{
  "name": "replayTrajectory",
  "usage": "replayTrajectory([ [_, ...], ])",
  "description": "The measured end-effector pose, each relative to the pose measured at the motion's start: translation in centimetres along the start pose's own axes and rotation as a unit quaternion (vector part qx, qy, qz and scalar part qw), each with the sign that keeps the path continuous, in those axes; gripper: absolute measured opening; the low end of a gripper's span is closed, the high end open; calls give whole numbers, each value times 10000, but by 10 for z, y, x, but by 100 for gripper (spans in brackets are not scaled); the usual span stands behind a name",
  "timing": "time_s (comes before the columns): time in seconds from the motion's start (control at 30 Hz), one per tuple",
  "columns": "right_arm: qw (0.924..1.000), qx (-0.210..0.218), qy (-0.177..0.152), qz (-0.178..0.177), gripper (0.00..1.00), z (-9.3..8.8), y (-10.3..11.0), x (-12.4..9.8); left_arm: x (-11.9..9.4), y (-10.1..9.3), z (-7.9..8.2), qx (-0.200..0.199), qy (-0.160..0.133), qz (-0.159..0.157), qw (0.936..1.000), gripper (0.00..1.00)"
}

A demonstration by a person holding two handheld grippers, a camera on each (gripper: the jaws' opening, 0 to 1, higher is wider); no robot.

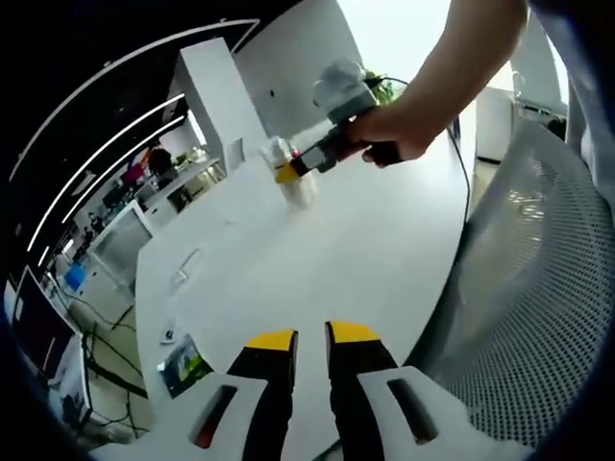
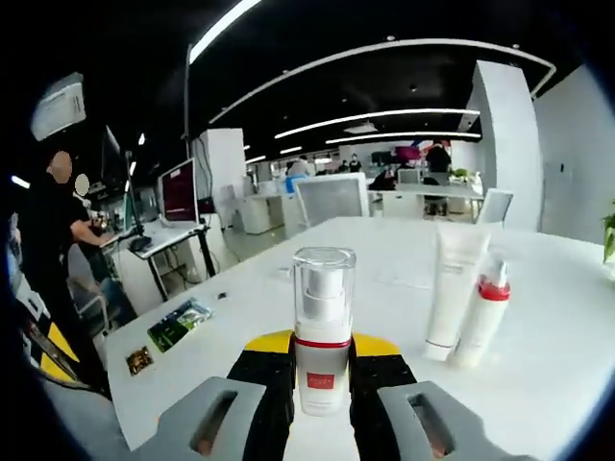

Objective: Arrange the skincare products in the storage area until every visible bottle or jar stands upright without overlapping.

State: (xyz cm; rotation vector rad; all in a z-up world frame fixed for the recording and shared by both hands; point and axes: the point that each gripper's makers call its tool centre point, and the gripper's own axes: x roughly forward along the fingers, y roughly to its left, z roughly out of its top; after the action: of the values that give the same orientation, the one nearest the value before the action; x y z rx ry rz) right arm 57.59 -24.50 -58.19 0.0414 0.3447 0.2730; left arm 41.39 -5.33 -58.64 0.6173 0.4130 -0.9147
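My right gripper (image 2: 324, 344) is shut on a small white pump bottle (image 2: 324, 331) with a clear cap and a red band, held upright just over the white table (image 2: 240, 317). To its right a white tube (image 2: 452, 288) and a white bottle with a red collar (image 2: 483, 312) stand upright side by side. In the left gripper view a hand holds the right gripper (image 1: 288, 173) at this group of white products (image 1: 298, 187) far across the table. My left gripper (image 1: 311, 338) hangs near the table's edge, its jaws a narrow gap apart with nothing between them.
A green packet (image 2: 178, 325) and a small dark sachet (image 2: 139, 360) lie near the table's left edge. A grey mesh chair (image 1: 538, 288) stands close on the right of the left gripper. A person (image 2: 53, 240) stands at a desk with a monitor (image 2: 180, 192).
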Motion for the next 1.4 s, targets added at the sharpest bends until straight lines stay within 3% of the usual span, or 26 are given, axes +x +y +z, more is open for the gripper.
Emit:
replayTrajectory([
  [0.3,9984,-150,102,-531,13,-6,-32,16,1,-2,-2,38,54,-48,10000,10],
  [0.63,9936,29,282,-1097,13,-25,-67,36,2,-3,-2,55,58,-68,9999,8],
  [0.7,9914,-188,429,-1218,13,-31,-75,38,2,-2,-3,45,81,-56,9999,8],
  [0.97,9892,-242,353,-1405,13,-31,-94,51,2,3,-4,52,85,55,9999,10],
  [1.4,9865,-324,343,-1570,13,-50,-107,59,5,0,-9,10,258,8,9997,8],
])
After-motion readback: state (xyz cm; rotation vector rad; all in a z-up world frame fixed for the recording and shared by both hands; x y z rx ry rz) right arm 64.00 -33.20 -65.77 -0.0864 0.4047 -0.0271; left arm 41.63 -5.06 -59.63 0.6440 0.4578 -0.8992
